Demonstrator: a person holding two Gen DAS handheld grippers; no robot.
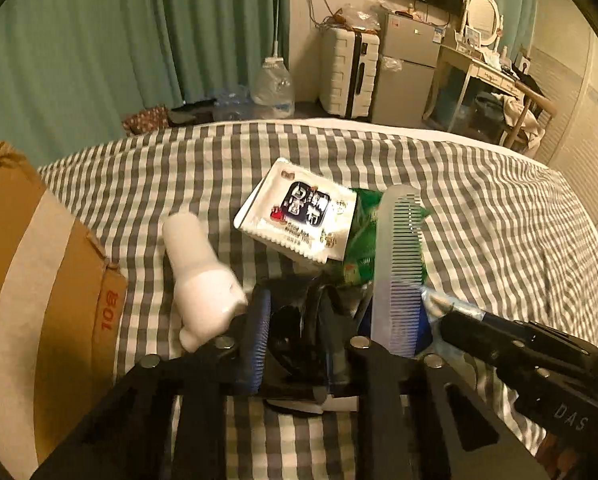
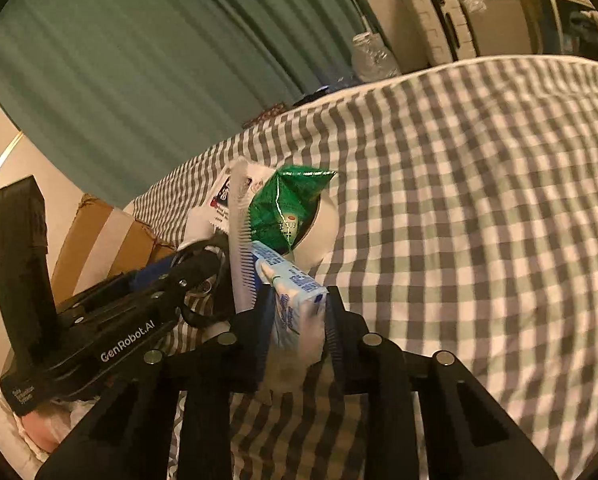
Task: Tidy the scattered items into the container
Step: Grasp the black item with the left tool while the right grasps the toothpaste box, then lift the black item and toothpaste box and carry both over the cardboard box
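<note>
Jaws of right gripper [image 2: 295,332] pinch blue tube [image 2: 295,304].

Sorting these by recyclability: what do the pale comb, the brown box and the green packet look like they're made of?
Pale translucent comb: likely plastic, smooth and slightly frosted; light shows through its spine and the teeth are moulded fine and even.
Brown box: corrugated cardboard, matte, with a pale tape strip and torn fibrous edges.
Crinkled green packet: probably plastic or foil film, glossy; sharp creases catch highlights.
</note>
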